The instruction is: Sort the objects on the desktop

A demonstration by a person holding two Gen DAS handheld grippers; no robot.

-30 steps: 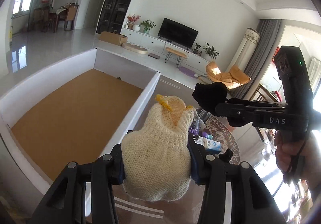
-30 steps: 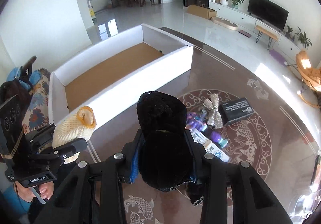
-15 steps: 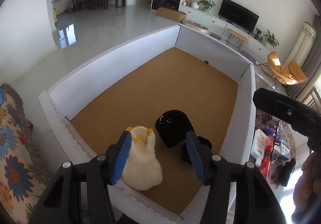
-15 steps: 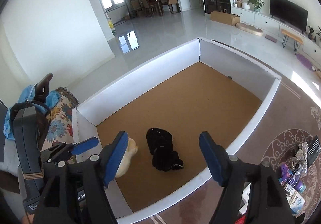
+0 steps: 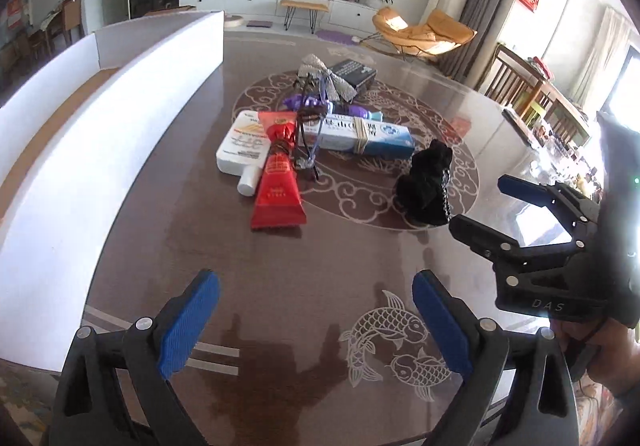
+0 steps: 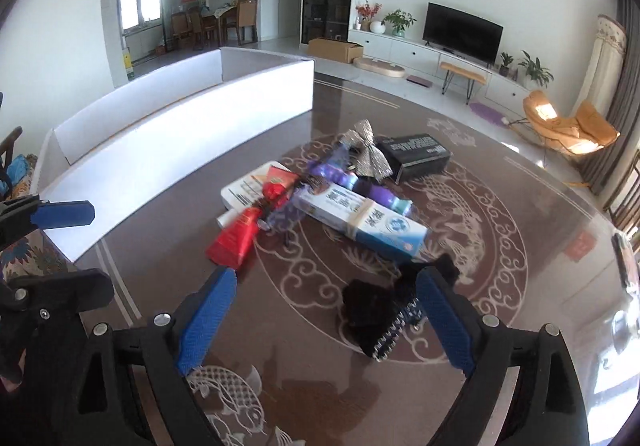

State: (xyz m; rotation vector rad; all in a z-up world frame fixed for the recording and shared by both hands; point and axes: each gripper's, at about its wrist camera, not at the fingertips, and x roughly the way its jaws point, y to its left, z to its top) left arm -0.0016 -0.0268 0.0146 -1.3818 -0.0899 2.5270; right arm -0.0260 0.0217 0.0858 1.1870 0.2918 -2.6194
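Left gripper [image 5: 316, 320]: my jaws were spreading wide, nothing between the blue pads, only bare table [image 5: 304, 262] under them.
Right gripper [image 6: 326, 320]: jaws opening too; the black pouch [image 6: 374, 308] lay on the table between the pads, just inside the right one, not squeezed as far as I could see.
Pile ahead: red tube [image 5: 278, 182] nearest my left gripper, lying over the white bottle [image 5: 240, 148], with the blue-and-white box [image 5: 366, 134] beyond, to the right.
Farther out: purple tube [image 6: 378, 192], silver bow [image 6: 366, 152] and black box [image 6: 416, 154], well past both grippers.
White bin [image 5: 100, 114]: off to the left of both grippers.
Only in the left view: my right gripper [image 5: 476, 206] from the side, a hand [image 5: 600, 354] under it, and the black pouch [image 5: 426, 182] standing just ahead of its fingers.
Only in the right view: the pouch's patterned strap, the whole far wall of the bin [image 6: 168, 142], and my left gripper's blue pad [image 6: 64, 214] at the left edge.
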